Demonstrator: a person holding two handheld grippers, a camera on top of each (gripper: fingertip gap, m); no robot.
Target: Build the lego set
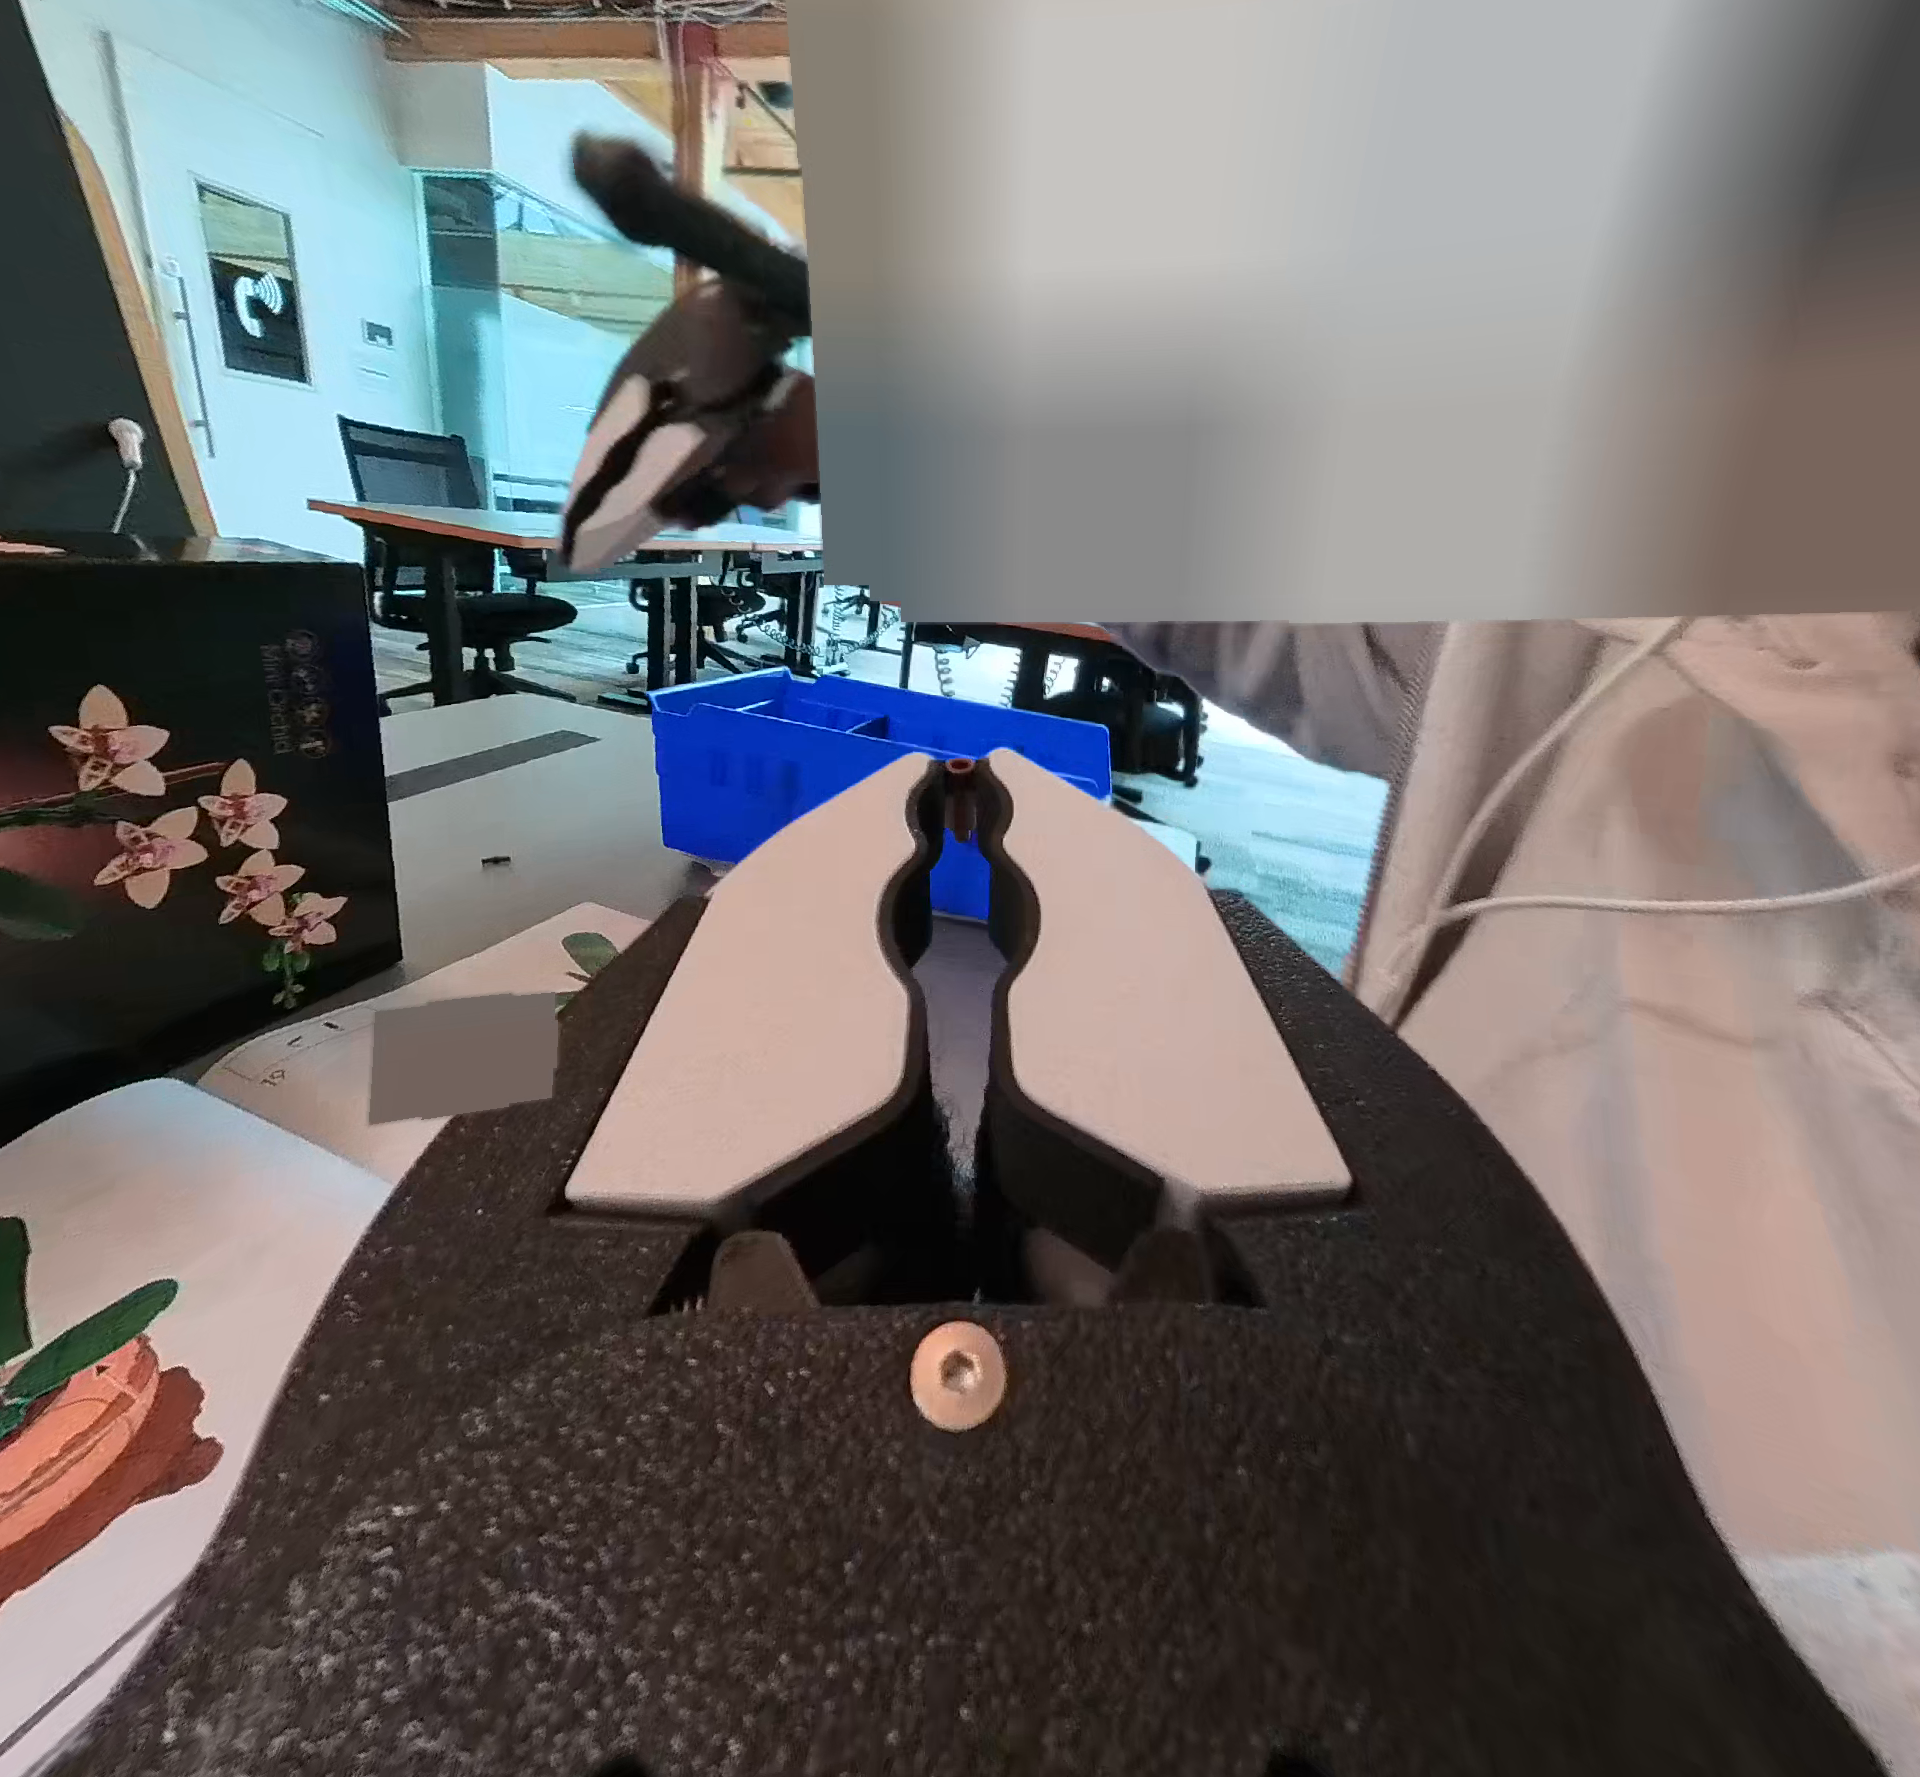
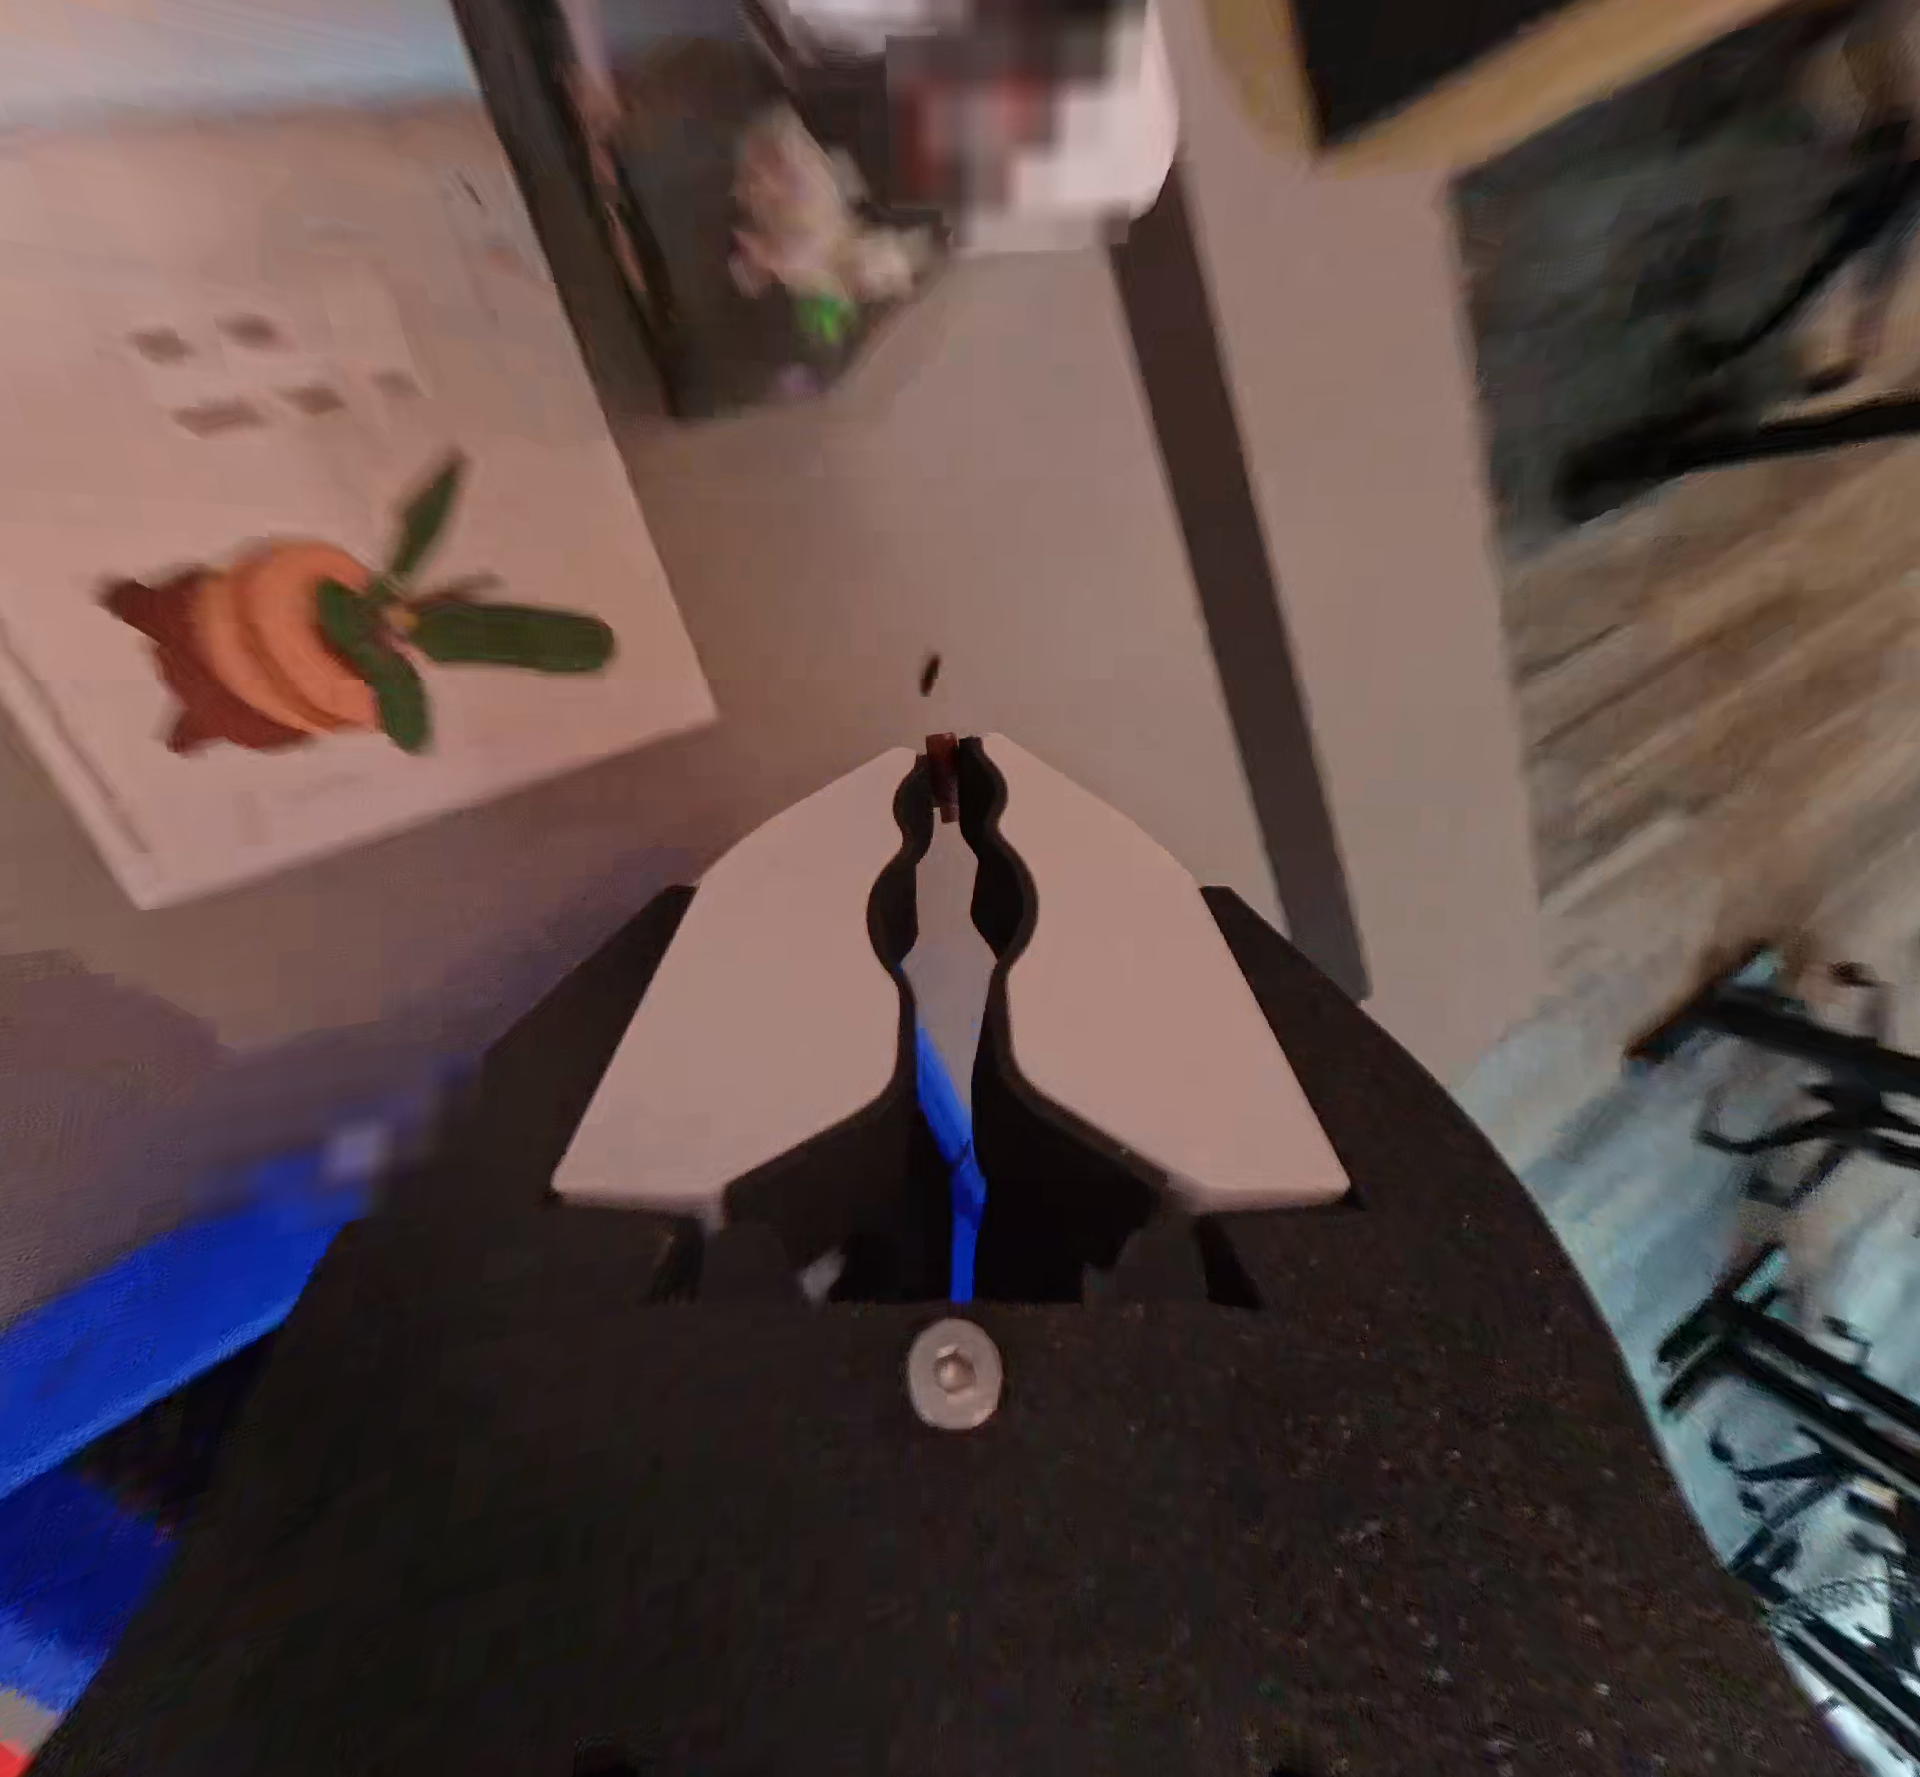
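My left gripper [image 1: 961, 771] is shut on a small reddish-brown lego piece [image 1: 961, 797] pinched at its tips, held above the table. My right gripper [image 2: 945, 753] is shut on a small dark red-brown lego piece [image 2: 942, 771] at its tips; this view is motion-blurred. The right gripper also shows in the left wrist view [image 1: 613, 522], raised in the air at upper left, blurred. A tiny dark piece [image 2: 928, 675] lies on the white table [image 2: 935, 532] just beyond the right gripper's tips; it also shows in the left wrist view [image 1: 496, 861].
A blue bin [image 1: 821, 740] stands on the table behind the left gripper. The black lego box [image 1: 187, 792] with orchid pictures stands at left. An open instruction booklet [image 2: 312, 532] lies on the table. A person's light sleeve [image 1: 1662, 1052] is at right. Across from one pair of fingers to the other is roughly 35 cm.
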